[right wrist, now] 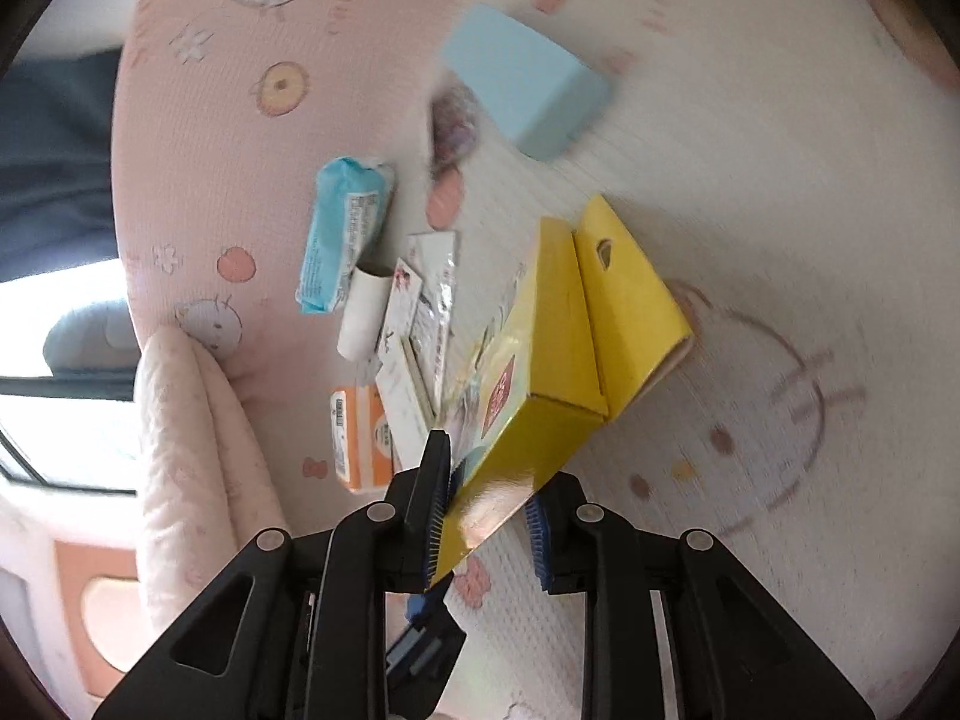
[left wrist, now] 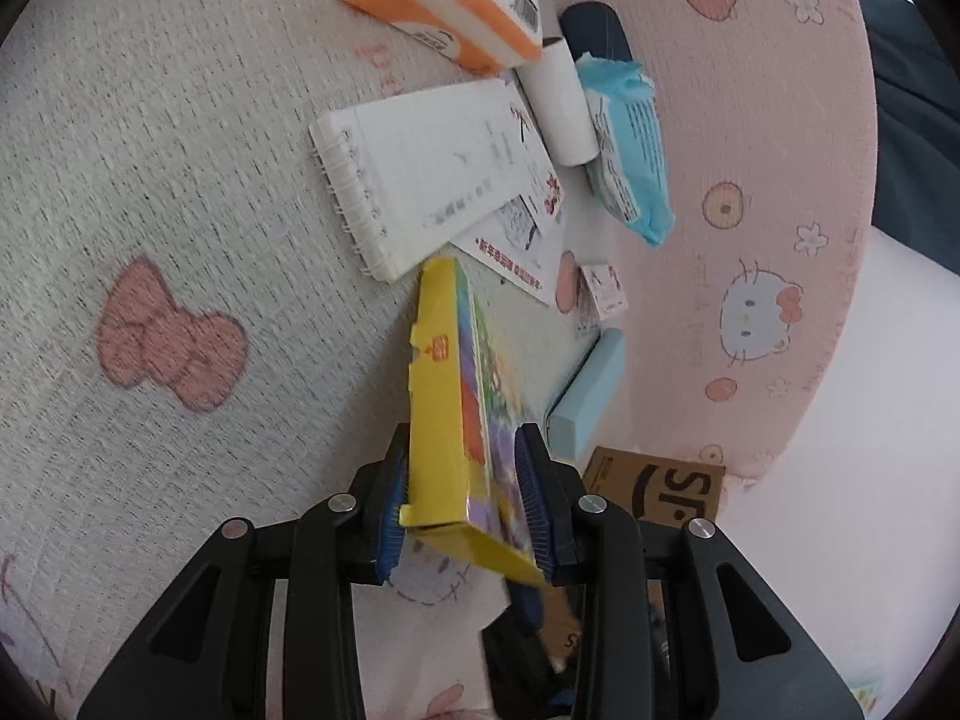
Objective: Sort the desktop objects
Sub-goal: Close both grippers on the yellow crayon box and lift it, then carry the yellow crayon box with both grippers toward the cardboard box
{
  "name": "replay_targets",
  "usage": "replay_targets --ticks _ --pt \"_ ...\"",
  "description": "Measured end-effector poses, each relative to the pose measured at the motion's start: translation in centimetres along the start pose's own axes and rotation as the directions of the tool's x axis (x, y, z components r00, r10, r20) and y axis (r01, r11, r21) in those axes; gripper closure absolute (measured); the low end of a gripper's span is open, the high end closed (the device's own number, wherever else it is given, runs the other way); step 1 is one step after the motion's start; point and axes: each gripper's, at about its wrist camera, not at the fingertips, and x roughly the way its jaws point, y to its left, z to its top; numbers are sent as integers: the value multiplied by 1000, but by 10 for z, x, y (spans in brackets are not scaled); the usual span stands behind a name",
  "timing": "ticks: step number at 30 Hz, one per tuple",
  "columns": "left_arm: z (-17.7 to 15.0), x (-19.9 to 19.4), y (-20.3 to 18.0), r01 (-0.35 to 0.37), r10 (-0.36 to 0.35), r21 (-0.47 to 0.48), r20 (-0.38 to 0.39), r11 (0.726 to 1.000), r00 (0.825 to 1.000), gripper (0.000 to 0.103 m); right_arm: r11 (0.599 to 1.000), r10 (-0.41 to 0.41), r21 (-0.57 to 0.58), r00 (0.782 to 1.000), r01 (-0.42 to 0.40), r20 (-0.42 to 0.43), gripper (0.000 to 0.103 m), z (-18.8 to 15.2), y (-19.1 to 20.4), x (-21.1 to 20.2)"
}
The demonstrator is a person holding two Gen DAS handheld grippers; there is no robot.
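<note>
A flat yellow box [left wrist: 447, 420] with a colourful printed face is held up over the cartoon-print mat [left wrist: 150, 180]. My left gripper [left wrist: 465, 501] is shut on its near end, one blue pad on each broad side. In the right wrist view the same yellow box [right wrist: 558, 360] has its end flap hanging open, and my right gripper [right wrist: 486, 516] is shut on its near corner, with the box lying at a slant between the pads. Each view shows part of the other gripper just under the box.
On the mat lie a spiral notepad [left wrist: 408, 180], an orange tissue pack [left wrist: 444, 0], a white roll [left wrist: 558, 108], a blue wipes pack [left wrist: 630, 162], a printed leaflet [left wrist: 522, 246] and a pale blue block [left wrist: 588, 396]. A brown carton [left wrist: 660, 492] sits at the mat's edge. A folded pink blanket [right wrist: 192, 420] lies beside it.
</note>
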Motion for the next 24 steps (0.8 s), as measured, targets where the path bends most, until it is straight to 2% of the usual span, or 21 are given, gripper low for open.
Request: replay_targets --ticks 2,5,8,9,11,13,16,20,21,23,24 --pt "0 0 1 -18 18 5 -1 1000 1000 71 1000 7 18 1000 -7 8 82 -1 -3 0" --pt "0 -2 2 -22 22 -2 4 1000 1000 72 1000 -5 -17 1000 6 14 81 2 4 3" --pt "2 -3 4 -25 25 -35 4 999 1000 74 1000 -13 -5 1000 13 20 76 4 2 5" --pt "3 -3 5 -28 28 -40 3 999 1000 74 1000 -14 3 1000 14 26 71 5 0 5" --pt "5 -2 8 -27 27 -54 3 998 1000 74 999 -6 46 998 4 61 49 10 -10 -1" --pt "6 -2 13 -22 22 -79 2 997 1000 73 993 12 113 994 -25 108 36 20 -25 -11" --pt "6 -1 17 -30 30 -100 3 995 1000 70 985 27 168 991 -49 131 36 32 -39 -17" --pt "7 0 17 -44 44 -102 -3 994 999 69 983 50 172 996 -63 80 39 39 -44 -8" --pt "8 0 17 -47 47 -102 -4 994 999 68 984 53 164 996 -64 70 42 40 -42 -6" --pt "8 1 17 -54 53 -104 -7 993 999 68 992 20 124 999 -26 47 65 39 -36 -1" --pt "8 1 18 -57 57 -104 -9 993 998 68 995 -4 100 999 1 33 69 39 -34 1"
